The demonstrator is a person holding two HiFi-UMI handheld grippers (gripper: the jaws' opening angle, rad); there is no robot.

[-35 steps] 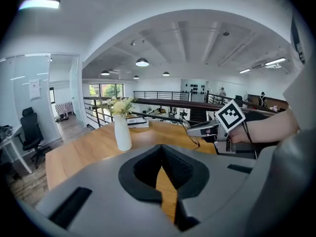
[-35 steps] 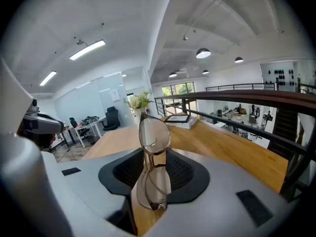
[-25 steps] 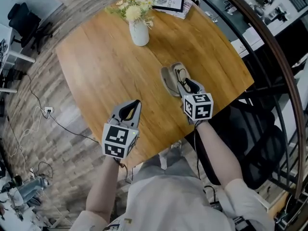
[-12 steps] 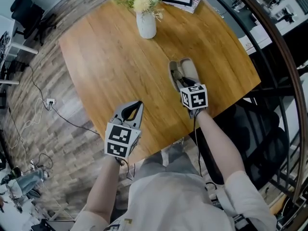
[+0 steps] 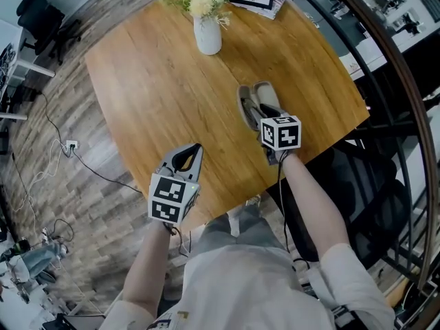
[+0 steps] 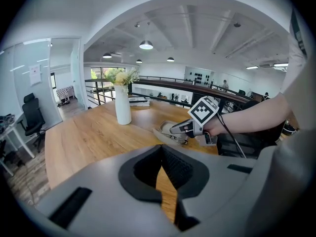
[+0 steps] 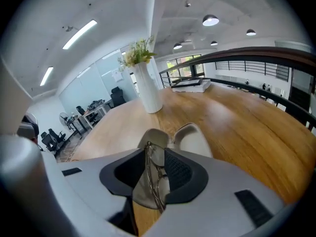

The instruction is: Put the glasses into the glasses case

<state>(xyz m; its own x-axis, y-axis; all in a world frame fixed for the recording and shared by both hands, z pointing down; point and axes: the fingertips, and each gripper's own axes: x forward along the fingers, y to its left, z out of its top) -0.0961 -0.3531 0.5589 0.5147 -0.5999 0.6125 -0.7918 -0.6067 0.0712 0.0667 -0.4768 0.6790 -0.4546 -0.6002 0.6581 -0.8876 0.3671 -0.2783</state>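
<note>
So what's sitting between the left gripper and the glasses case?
Nothing, just bare table from left gripper to glasses case; the head view shows it.

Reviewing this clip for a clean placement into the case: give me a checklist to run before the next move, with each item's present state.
1. Thin metal-framed glasses between the right gripper's jaws: ok.
2. Its pads pressing on the glasses: cannot tell.
3. Grey oval glasses case lying open on the round wooden table: ok.
4. Right gripper over the case in the head view: ok.
5. Left gripper shut, empty, away from the case: ok.
6. White vase of flowers far from the case: ok.
</note>
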